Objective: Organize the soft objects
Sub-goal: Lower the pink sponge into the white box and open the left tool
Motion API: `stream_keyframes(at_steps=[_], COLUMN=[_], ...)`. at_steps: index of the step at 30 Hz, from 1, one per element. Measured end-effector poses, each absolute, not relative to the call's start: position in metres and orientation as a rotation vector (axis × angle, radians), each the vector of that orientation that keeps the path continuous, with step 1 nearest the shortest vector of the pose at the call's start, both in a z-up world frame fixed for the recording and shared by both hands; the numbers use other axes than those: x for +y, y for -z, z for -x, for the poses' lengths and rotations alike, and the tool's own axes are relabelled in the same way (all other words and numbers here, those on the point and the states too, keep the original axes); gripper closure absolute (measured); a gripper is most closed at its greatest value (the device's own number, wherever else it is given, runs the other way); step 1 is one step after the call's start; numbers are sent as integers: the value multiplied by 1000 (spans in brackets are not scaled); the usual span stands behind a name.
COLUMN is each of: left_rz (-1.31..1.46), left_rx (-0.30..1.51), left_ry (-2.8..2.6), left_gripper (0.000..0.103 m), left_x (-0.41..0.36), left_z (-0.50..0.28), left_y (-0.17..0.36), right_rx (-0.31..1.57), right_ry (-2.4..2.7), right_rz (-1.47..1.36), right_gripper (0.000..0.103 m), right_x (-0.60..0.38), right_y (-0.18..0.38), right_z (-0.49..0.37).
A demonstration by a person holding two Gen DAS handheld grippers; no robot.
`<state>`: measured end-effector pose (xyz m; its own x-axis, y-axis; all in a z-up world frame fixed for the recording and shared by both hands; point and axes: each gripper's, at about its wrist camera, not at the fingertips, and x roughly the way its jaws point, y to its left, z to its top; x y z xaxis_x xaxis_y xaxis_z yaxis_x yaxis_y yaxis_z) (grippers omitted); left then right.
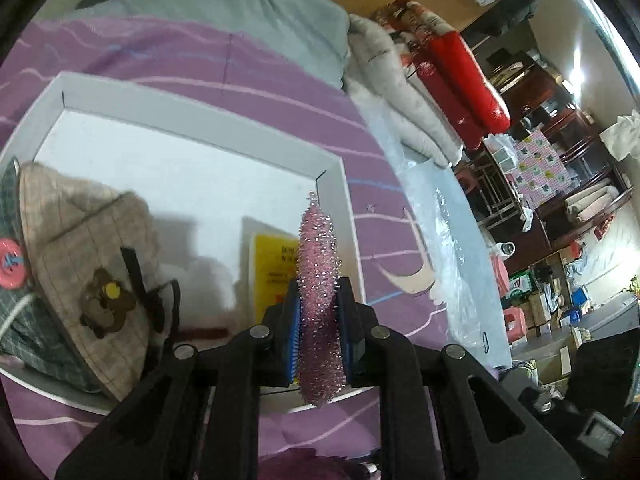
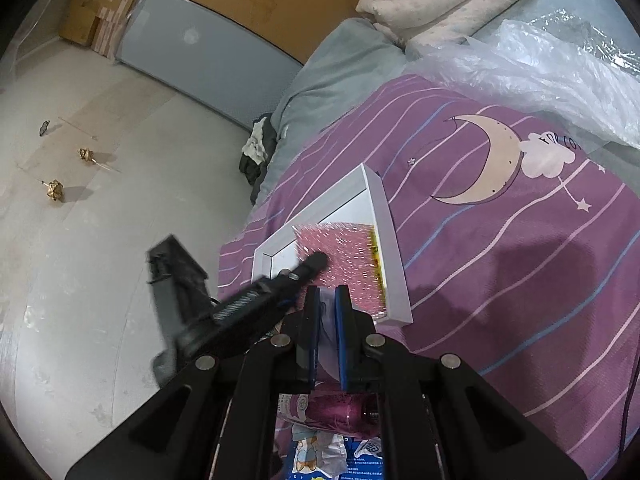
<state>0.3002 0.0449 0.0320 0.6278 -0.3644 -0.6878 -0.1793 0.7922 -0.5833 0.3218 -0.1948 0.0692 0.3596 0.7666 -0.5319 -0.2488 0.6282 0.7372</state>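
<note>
My left gripper [image 1: 318, 320] is shut on a pink glittery soft pad [image 1: 318, 264], held edge-on over the right end of a white shallow box [image 1: 192, 118] on the purple bedspread. In the box lie a beige checked fabric pouch with a brown bear patch [image 1: 84, 264] and a yellow card [image 1: 270, 264]. In the right wrist view the same pink pad [image 2: 340, 256] shows over the white box [image 2: 394, 248], with the left gripper's blurred black body [image 2: 248, 312] beside it. My right gripper [image 2: 328, 312] is nearly shut; whether the pale thing between its pads is held cannot be told.
Purple striped bedspread with a moon print [image 2: 492, 164]. Clear plastic sheet [image 2: 540, 68] and folded quilts [image 1: 400, 92] lie at the bed's far side. A red bolster [image 1: 460, 80] rests on the quilts. Bare floor with small gold objects [image 2: 54, 190] lies left of the bed.
</note>
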Motion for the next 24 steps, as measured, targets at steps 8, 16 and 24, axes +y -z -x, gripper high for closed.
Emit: stream_keyframes(at_steps=[8, 16, 24], left_rz=[525, 398, 325], left_rx=[959, 945, 939], left_ry=[9, -46, -93], left_gripper=[80, 41, 44], left_x=[28, 15, 22], left_z=[-299, -285, -276], left_y=[-30, -38, -41], right_rx=[1003, 1008, 1007], right_ry=[-702, -687, -685], right_rz=[-597, -591, -581], right_gripper=[97, 97, 97], right_x=[-193, -190, -185], right_y=[-70, -70, -69], right_z=[-322, -322, -321])
